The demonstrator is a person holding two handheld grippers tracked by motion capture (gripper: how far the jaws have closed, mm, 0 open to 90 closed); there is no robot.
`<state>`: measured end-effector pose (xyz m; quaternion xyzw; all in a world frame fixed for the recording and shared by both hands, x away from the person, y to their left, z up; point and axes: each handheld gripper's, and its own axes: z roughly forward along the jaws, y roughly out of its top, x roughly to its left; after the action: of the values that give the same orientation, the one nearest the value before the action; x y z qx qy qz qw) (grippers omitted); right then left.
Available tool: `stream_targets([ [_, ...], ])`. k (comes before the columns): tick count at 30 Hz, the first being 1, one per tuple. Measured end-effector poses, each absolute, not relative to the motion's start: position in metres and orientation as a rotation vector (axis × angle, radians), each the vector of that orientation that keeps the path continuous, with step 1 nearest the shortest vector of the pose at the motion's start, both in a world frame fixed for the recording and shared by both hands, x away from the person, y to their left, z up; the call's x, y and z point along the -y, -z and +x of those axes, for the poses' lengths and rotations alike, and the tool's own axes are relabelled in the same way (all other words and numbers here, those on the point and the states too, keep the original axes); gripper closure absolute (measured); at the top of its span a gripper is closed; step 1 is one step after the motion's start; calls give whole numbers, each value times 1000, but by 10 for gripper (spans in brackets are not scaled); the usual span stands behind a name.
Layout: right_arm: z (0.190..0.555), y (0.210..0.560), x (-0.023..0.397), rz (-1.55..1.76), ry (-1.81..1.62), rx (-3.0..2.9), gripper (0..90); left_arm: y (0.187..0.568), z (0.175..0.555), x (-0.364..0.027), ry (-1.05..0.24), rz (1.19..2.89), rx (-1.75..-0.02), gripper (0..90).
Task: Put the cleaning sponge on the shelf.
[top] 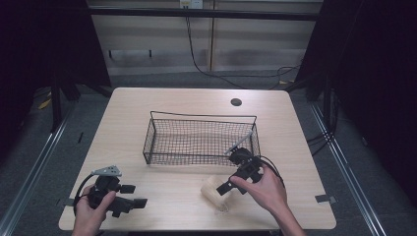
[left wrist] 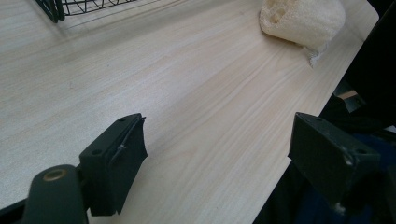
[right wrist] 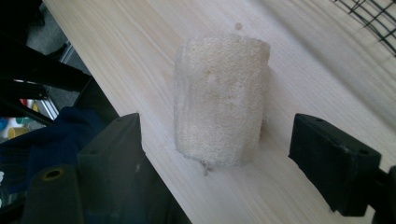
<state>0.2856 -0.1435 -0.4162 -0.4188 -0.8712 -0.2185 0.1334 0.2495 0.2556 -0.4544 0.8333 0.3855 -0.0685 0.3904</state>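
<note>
Right tongs (right wrist: pixel 217 154) gape around the loofah (right wrist: pixel 219 100) near the surface's front edge, ungripped; basket (top: pixel 199 140) awaits; left tongs (left wrist: pixel 219 154) open, empty.

Your left gripper (top: pixel 140 195) rests low at the near left, jaws spread wide with nothing between them; your right gripper (top: pixel 222 189) angles down toward you, its jaws wide apart, your hand (top: pixel 263 189) wrapped behind it

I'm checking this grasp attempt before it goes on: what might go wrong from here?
The loofah piece lies close to the table's near edge; a nudge from the open right gripper might roll it off. Its soft body may squash or slip when squeezed. The wire basket stands close behind, so a lift may clip its rim.
</note>
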Motion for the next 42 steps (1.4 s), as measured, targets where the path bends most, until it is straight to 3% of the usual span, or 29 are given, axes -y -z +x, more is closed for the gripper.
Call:
stream_targets([
  [42,300,455,104,-1137,326,2558,222,454,250,-256,170,2130,-974,184],
])
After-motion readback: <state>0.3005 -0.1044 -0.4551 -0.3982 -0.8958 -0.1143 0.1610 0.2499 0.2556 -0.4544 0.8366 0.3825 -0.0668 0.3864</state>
